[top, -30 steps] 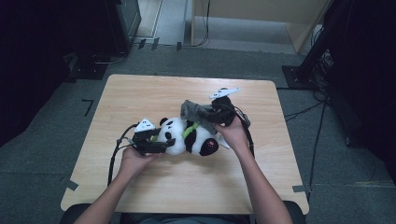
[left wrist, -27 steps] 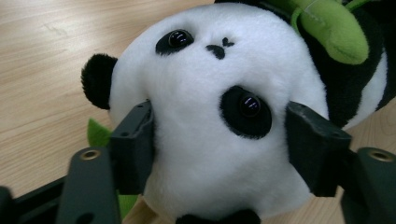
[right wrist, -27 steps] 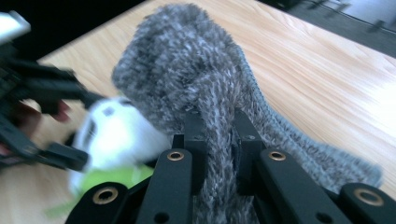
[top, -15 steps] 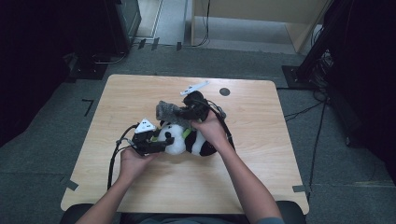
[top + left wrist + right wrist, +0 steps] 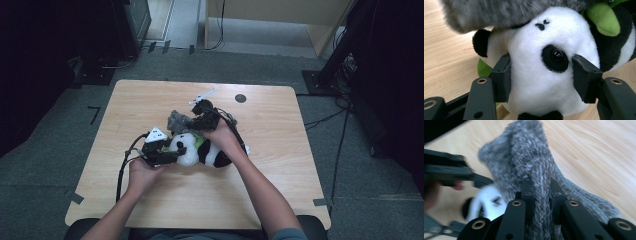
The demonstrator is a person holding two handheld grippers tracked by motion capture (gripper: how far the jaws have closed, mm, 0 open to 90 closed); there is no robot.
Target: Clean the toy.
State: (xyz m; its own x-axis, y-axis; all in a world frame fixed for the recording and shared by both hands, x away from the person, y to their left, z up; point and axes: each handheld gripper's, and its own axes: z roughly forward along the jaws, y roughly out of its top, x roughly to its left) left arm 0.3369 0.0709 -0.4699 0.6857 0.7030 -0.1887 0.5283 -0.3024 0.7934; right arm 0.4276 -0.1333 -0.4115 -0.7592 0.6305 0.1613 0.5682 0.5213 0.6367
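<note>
Left gripper (image 5: 541, 75): its two black jaws sit against either side of the panda's white head, pads pressed into the plush at the cheeks, one black eye patch showing between them; the jaws have just been closing onto the head, and they grip it now. In the left gripper view the panda plush (image 5: 549, 62) lies on its side, a black ear at about 9 o'clock of the head, a small stitched nose mark at 12 o'clock, a green leaf-shaped piece (image 5: 605, 18) up at 1 o'clock against the black body. Right gripper (image 5: 541, 192): jaws drawn nearly together, pinching a fold of the grey fuzzy cloth (image 5: 534, 162), which stands up between the pads and spreads out beyond them; the picture is blurred toward the left edge. The grey cloth overhangs the panda's head, touching it at 12 o'clock in the left gripper view. High view: the panda (image 5: 200, 150) lies near the middle of the wooden table (image 5: 280, 195), head toward 9 o'clock, body toward 3 o'clock. The left gripper (image 5: 167, 152) meets the head from 9 o'clock, its cable looping off toward 7 o'clock. The right gripper (image 5: 192, 122) holds the grey cloth (image 5: 179, 121) just at 11 o'clock of the panda. A small dark round spot (image 5: 240, 98) sits on the table at 1 o'clock, well apart.
</note>
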